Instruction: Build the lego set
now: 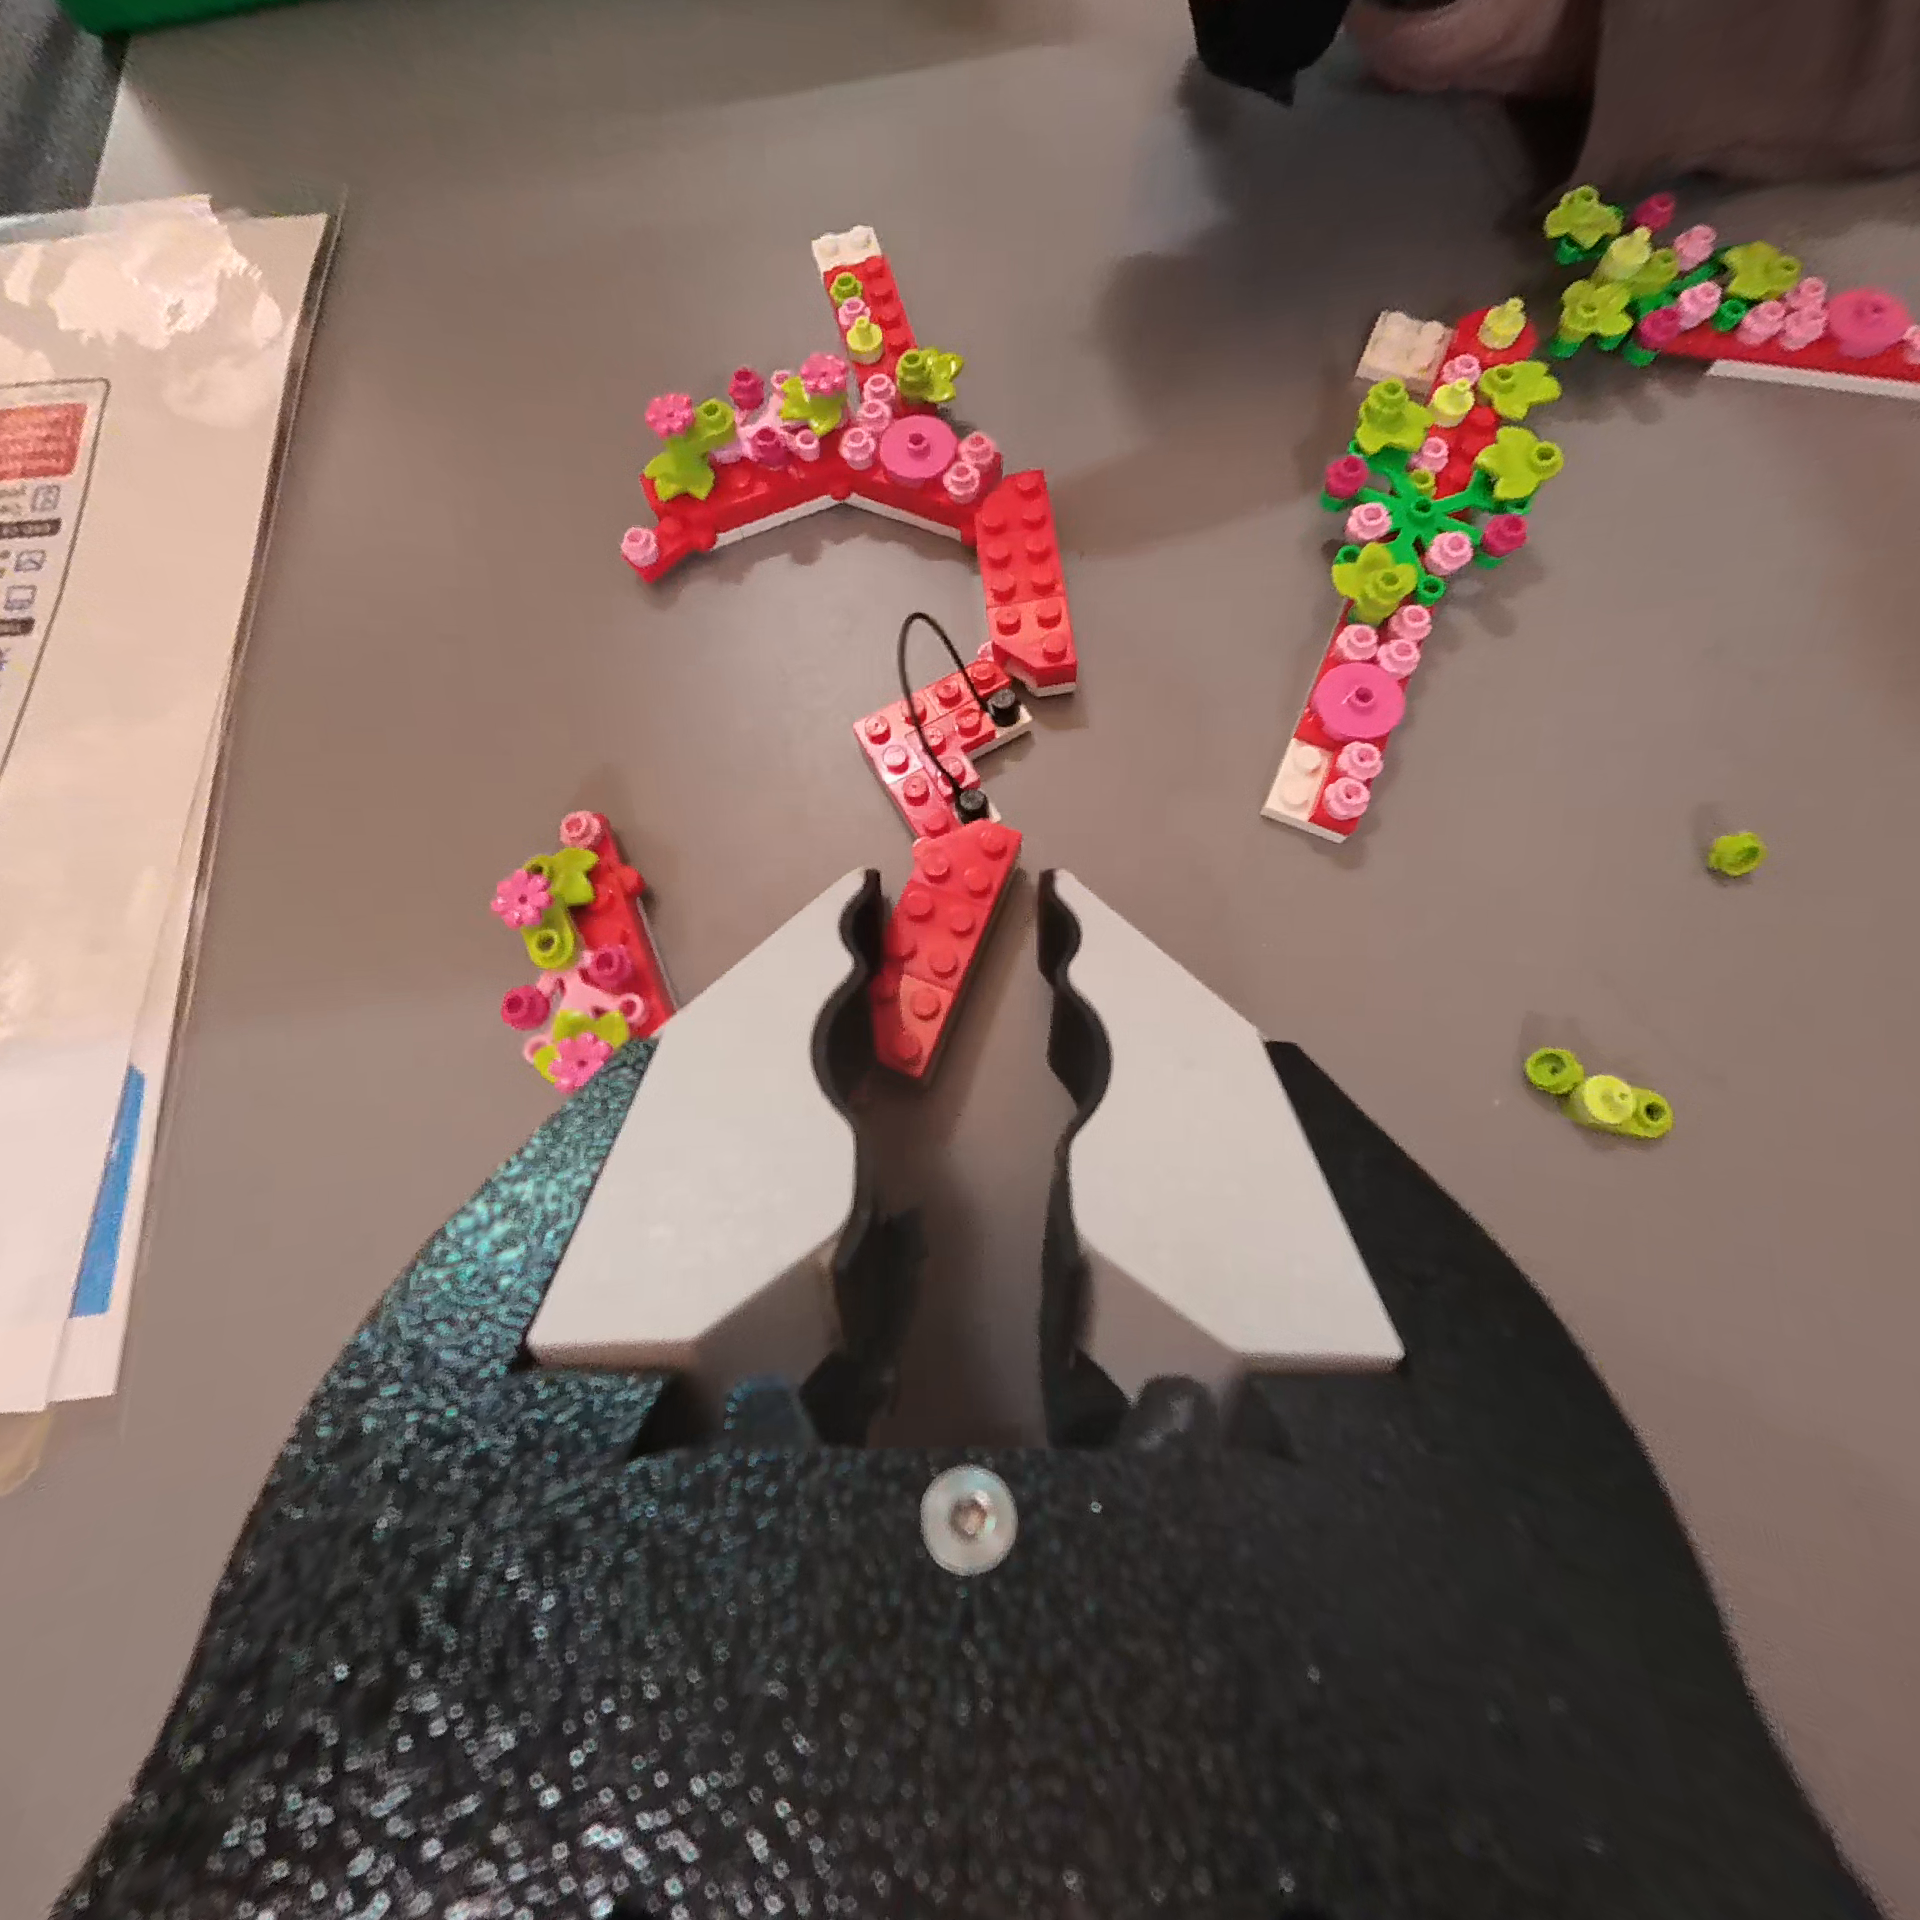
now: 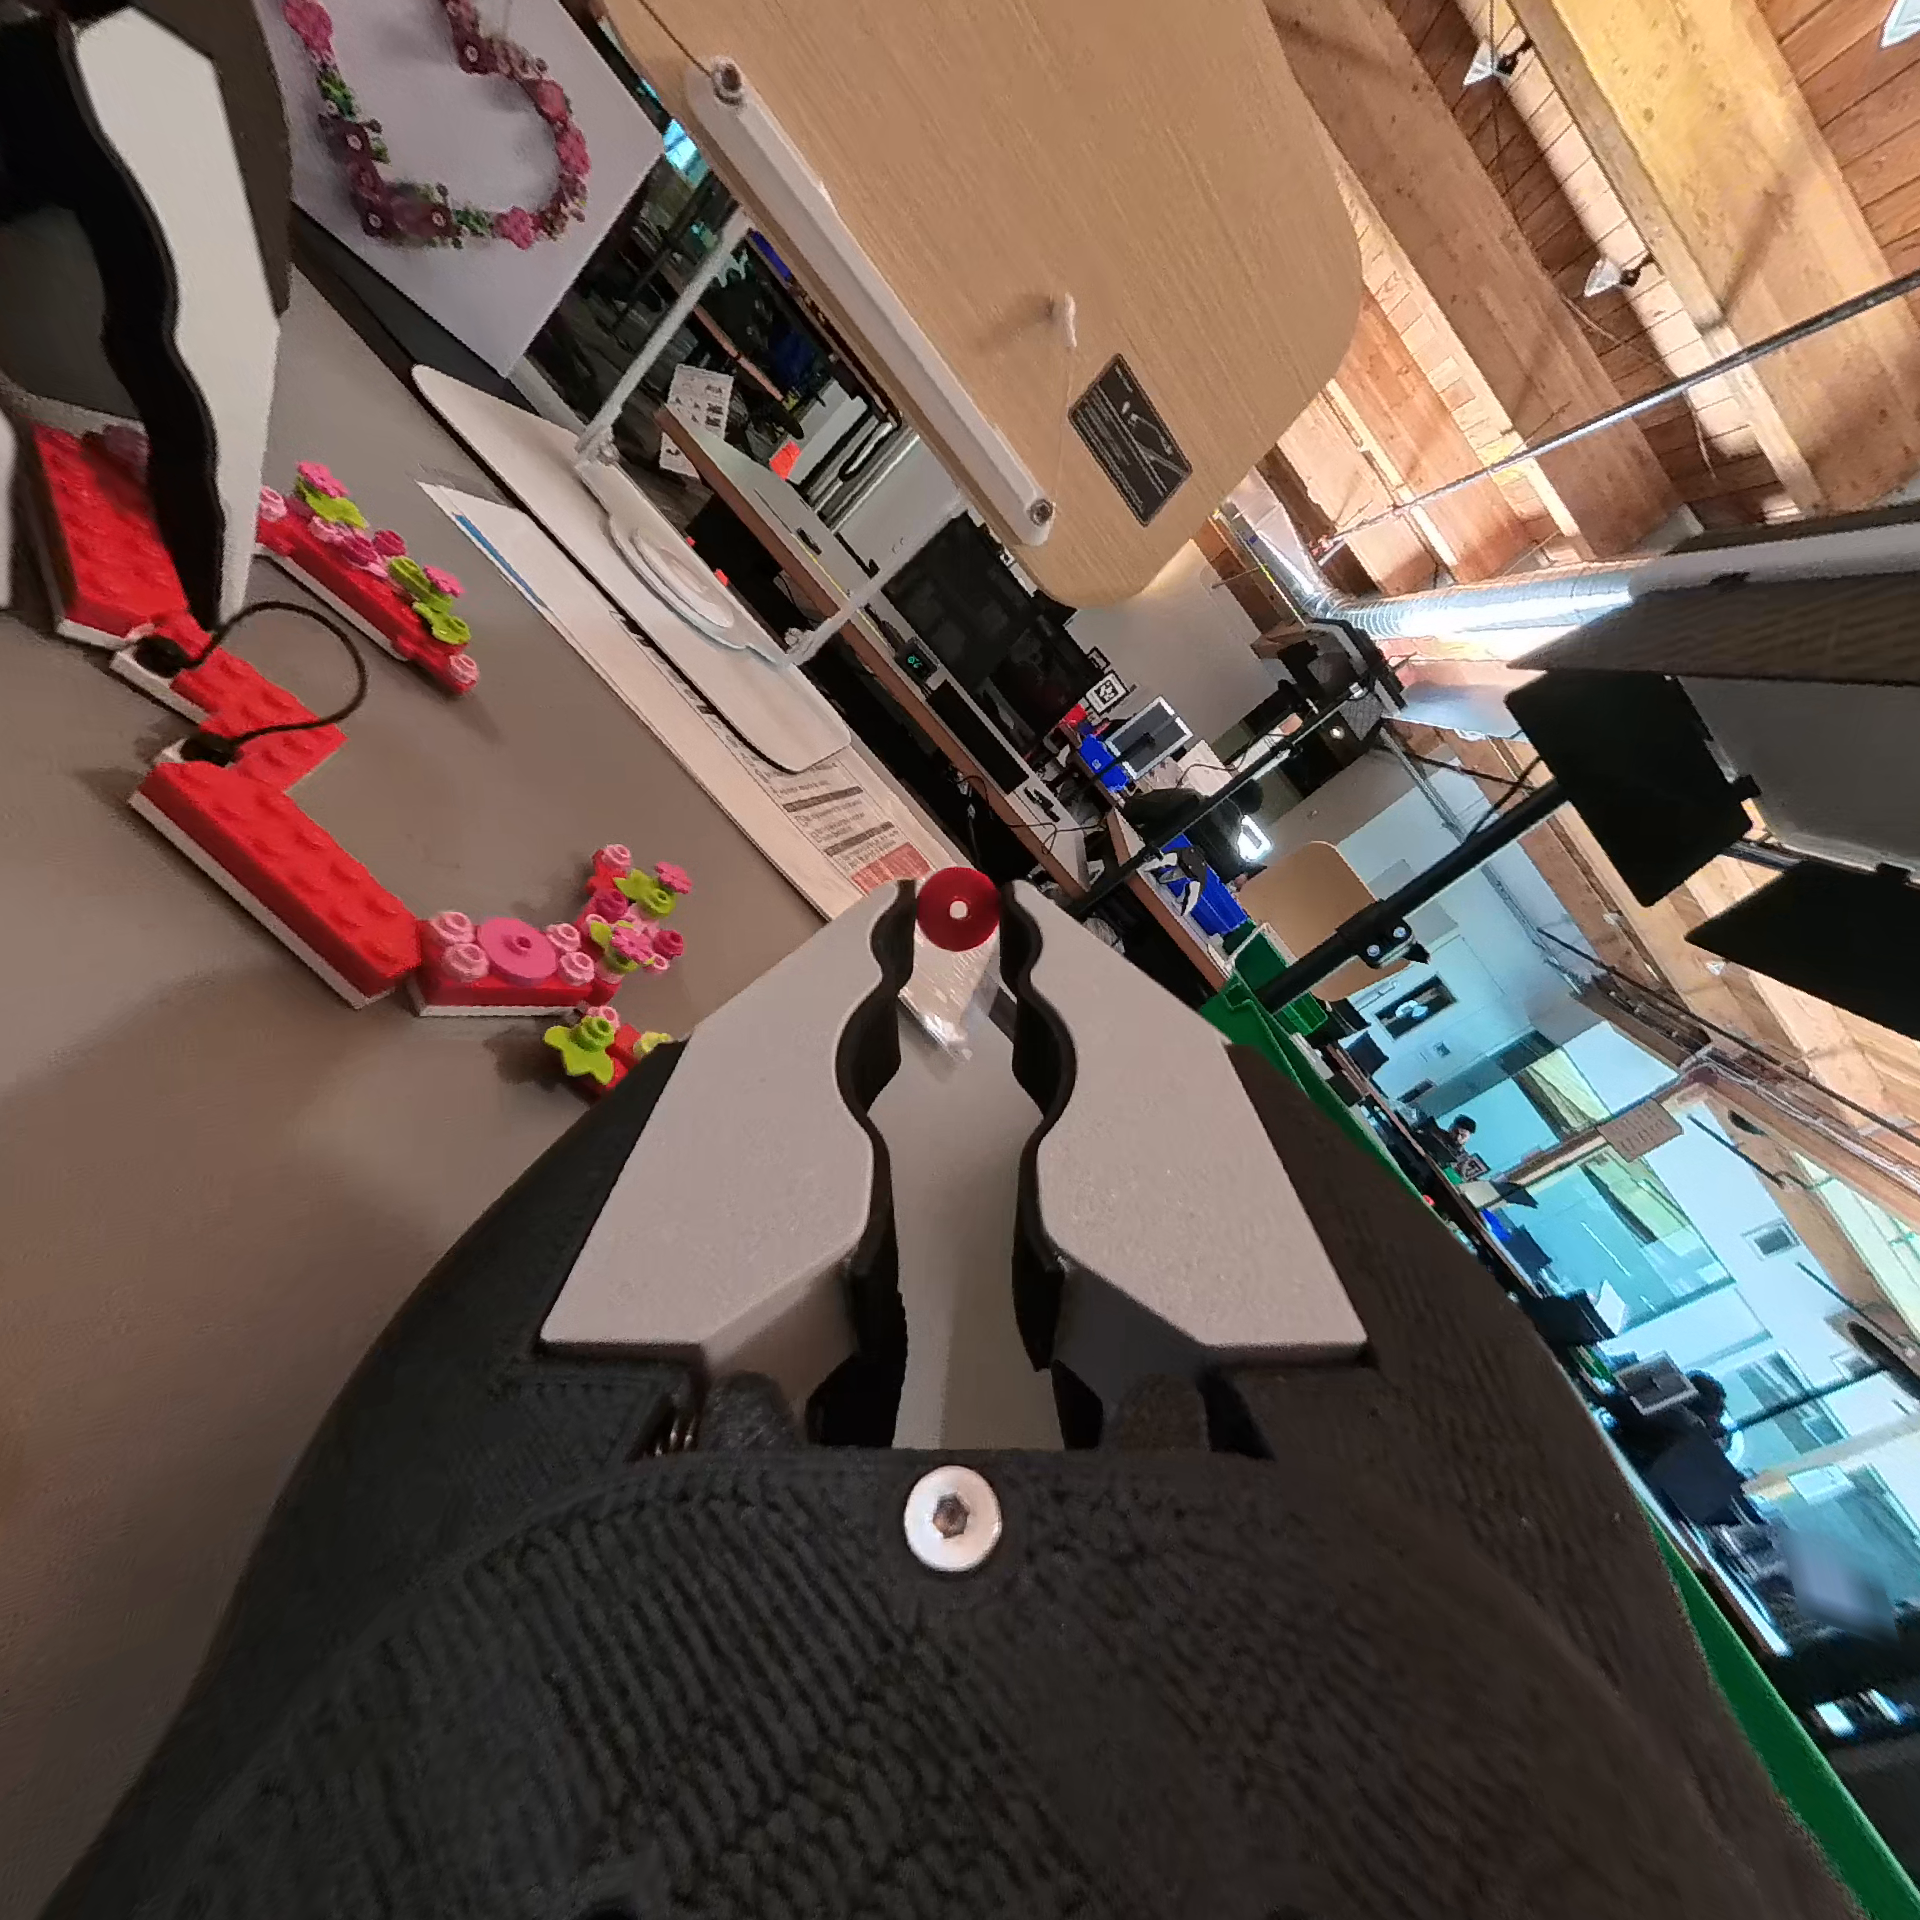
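Note:
My left gripper (image 1: 956, 888) is open and straddles the near end of a bare red plate chain (image 1: 1023, 582) lying on the grey table. The left finger touches the plate; a thin gap shows at the right finger. A black string (image 1: 914, 665) with black end pieces sits on the chain's middle. My right gripper (image 2: 956, 914) is shut on a small red round piece (image 2: 958, 908), held up off the table and pointing away from it. The chain also shows in the right wrist view (image 2: 270, 862), with the left gripper (image 2: 177, 343) over its far end.
Flower-covered red sections lie around: an arc (image 1: 821, 447), a small one (image 1: 582, 956), two at right (image 1: 1423, 520) (image 1: 1766, 312). Loose lime pieces (image 1: 1600, 1101) lie at right. A booklet in a clear bag (image 1: 125, 727) lies at left. A hand (image 1: 1558, 73) is at top right. One gripper's finger ends stand about 15 cm off the other's. The right tips stand about 8 cm off the arc (image 1: 821, 447).

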The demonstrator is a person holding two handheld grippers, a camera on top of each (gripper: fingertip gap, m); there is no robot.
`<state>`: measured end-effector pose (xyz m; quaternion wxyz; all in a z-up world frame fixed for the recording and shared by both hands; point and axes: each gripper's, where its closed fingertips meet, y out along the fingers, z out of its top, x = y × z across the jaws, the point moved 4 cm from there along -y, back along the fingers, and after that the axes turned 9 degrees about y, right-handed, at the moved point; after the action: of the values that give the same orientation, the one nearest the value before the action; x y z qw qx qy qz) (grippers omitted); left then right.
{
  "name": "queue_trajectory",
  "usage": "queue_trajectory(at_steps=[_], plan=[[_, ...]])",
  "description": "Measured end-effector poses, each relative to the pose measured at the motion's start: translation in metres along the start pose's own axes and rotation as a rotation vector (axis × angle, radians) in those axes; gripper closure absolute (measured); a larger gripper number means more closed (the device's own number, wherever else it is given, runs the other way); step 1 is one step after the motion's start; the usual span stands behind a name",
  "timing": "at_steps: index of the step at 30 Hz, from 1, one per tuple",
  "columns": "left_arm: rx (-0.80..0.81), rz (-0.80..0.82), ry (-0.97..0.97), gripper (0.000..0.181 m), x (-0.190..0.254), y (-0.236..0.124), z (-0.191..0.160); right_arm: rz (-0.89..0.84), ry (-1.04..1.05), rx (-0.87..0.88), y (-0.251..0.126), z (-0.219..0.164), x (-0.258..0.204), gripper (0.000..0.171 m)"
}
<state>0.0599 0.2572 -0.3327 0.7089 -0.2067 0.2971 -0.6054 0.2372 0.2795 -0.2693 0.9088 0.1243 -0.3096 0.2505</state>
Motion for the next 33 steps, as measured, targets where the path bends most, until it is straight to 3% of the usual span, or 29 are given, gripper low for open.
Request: queue_trajectory(at_steps=[6,16,23,33], plan=[[0.013,0.017,0.053,0.164,0.003,0.003,0.003,0.123,0.047,0.029,0.001,0.007,-0.012,0.157],[0.014,0.015,0.076,0.164,0.004,0.003,0.004,0.727,0.269,-0.209,0.017,0.018,-0.055,0.157],[0.039,0.007,0.089,0.165,0.005,0.002,0.004,0.956,0.136,-0.390,0.056,0.007,-0.073,0.157],[0.057,-0.002,0.081,0.165,0.005,0.002,0.005,1.218,0.183,-0.431,0.056,0.023,-0.094,0.157]])
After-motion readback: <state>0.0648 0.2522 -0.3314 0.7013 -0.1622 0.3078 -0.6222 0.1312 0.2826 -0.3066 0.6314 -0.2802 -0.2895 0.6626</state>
